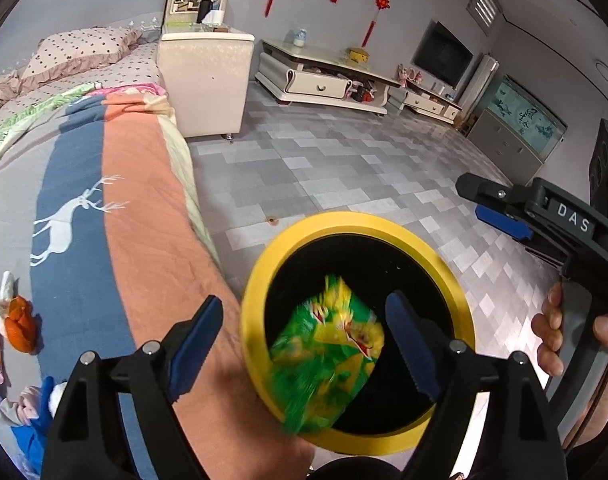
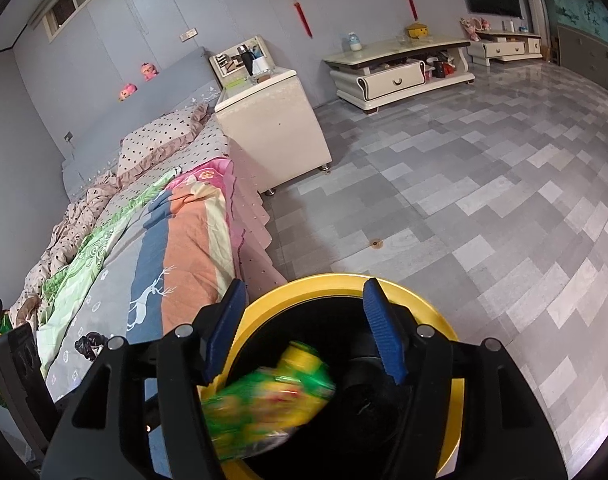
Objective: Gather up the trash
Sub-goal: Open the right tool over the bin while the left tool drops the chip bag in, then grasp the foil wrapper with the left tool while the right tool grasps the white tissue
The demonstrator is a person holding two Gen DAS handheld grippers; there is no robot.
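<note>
Glossy crinkled green wrapper [image 1: 330,356], smooth yellow plastic bin [image 1: 259,280], ribbed blue fingers [image 1: 410,344], polished floor tiles [image 1: 344,168].

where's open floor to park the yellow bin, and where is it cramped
Free: the grey tiled floor between the white nightstand, the low TV cabinet and the yellow bin. Cramped: the bin's mouth, where the green snack bag sits between both open claws, and the near end of the bed, strewn with small items.
</note>
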